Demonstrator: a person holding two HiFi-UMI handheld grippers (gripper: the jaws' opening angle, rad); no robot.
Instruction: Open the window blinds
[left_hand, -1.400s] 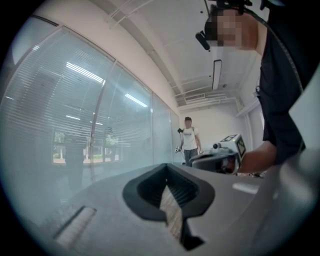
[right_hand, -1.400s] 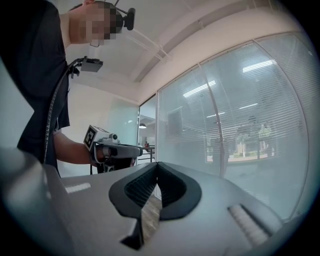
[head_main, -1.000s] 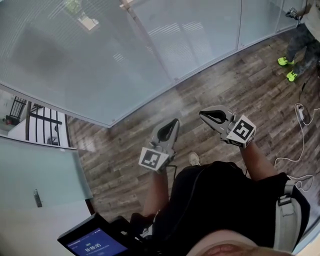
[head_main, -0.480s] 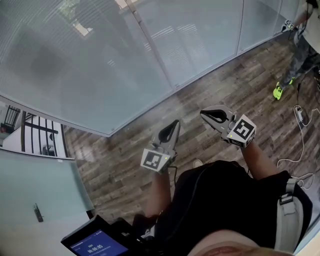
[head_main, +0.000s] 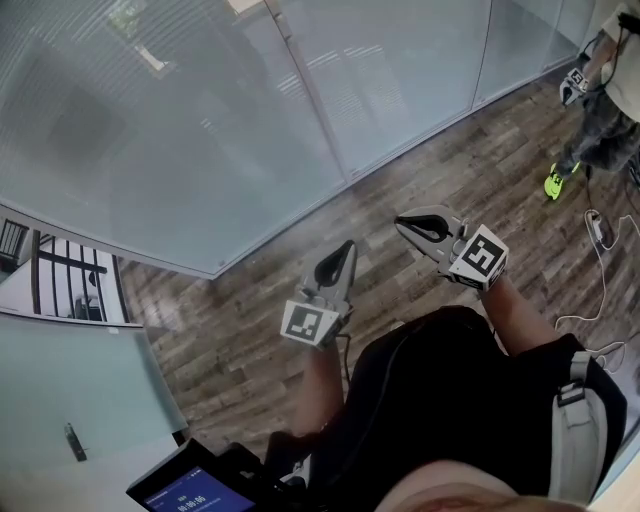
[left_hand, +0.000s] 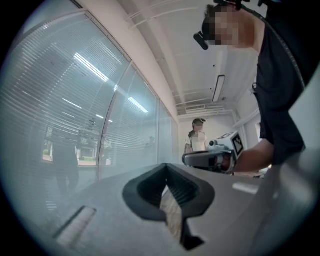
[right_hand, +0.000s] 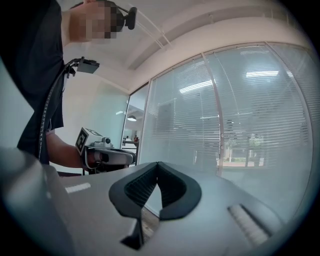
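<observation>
The window blinds (head_main: 200, 120) hang shut behind a long curved glass wall ahead of me, their slats level. They also show in the left gripper view (left_hand: 75, 115) and the right gripper view (right_hand: 240, 115). My left gripper (head_main: 340, 262) is held out level over the wooden floor (head_main: 470, 180), short of the glass, jaws shut and empty (left_hand: 166, 167). My right gripper (head_main: 415, 225) is beside it, also shut with nothing in it (right_hand: 158, 165). Each gripper sees the other: the right gripper (left_hand: 210, 159) and the left gripper (right_hand: 112, 156).
Another person (head_main: 600, 90) stands at the far right by the glass, also seen in the left gripper view (left_hand: 198, 135). A white cable (head_main: 600, 240) lies on the floor at the right. A frosted door (head_main: 75, 440) and a railing (head_main: 60, 280) are at the left. A tablet screen (head_main: 190, 490) is below.
Both grippers have travelled level with me, a little nearer the glass wall, jaws still shut. The person at the far right has shifted position.
</observation>
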